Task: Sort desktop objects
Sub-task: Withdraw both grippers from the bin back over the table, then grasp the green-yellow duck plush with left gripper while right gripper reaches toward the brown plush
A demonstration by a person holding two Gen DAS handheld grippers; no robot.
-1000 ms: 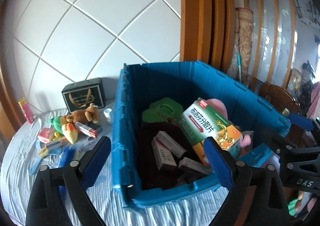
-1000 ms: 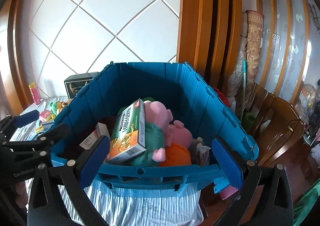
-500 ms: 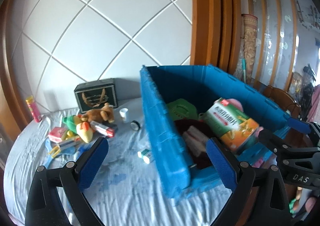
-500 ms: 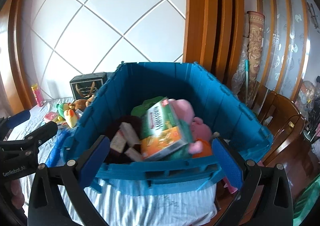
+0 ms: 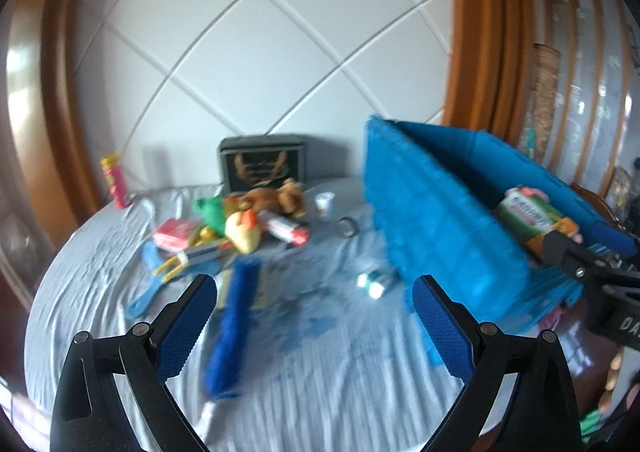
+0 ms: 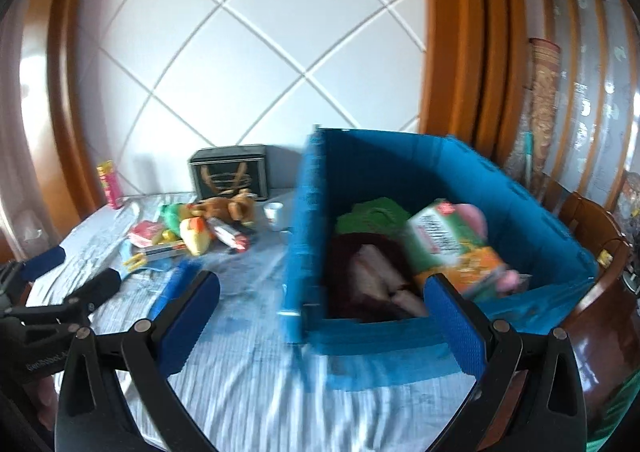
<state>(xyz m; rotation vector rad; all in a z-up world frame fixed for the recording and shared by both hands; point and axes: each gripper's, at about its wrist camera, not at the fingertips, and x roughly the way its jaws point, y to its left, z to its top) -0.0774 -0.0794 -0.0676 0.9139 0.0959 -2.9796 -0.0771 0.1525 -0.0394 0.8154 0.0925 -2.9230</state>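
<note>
Blue brush: long blue brush (image 5: 232, 328) lies on the pale wrinkled tablecloth (image 5: 340, 384), just ahead of the left gripper (image 5: 316, 328), a bit left of its centre line
Long axis: runs near-to-far, tipped slightly right at the far end, so roughly in line with the fingers, not across them
Nearer hand: left one, I'd say; from the right gripper (image 6: 326, 318) the brush sits off to the left
Fingers: both pairs spread wide, nothing between them
Bin: blue crate (image 6: 500, 212) sits right of the clutter, already holding a green-orange box (image 6: 452, 244) and a pink plush
Leftovers: toy pile (image 5: 244, 220) further back, small bottle (image 5: 376, 282) beside the crate wall
Writing: box print too blurry to read; "GenRobot" partly legible on the other gripper's body
</note>
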